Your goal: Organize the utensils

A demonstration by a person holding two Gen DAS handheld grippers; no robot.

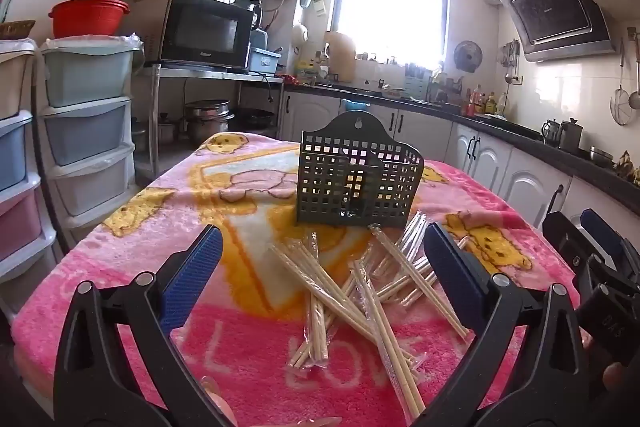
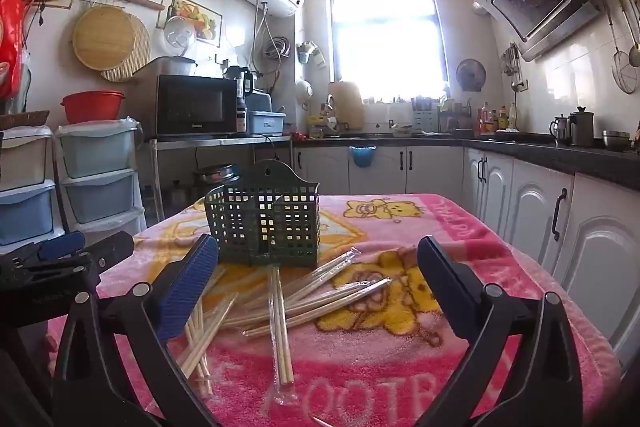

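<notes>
On a kitchen table draped with a pink cartoon blanket (image 1: 132, 235), a dark perforated utensil basket (image 1: 356, 183) stands upright near the middle, empty as far as can be seen. Just in front of it, wrapped pairs of wooden chopsticks (image 1: 360, 291) lie crisscrossed in a loose heap. The left gripper (image 1: 322, 267) and right gripper (image 2: 318, 279) hover above the pile, both jaws spread wide, grasping nothing.

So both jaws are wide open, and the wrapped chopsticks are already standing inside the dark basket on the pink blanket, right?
Not quite. The wrapped chopsticks lie loose on the pink blanket in front of the dark basket, not inside it, as the right wrist view shows. Both jaws are wide open.
</notes>
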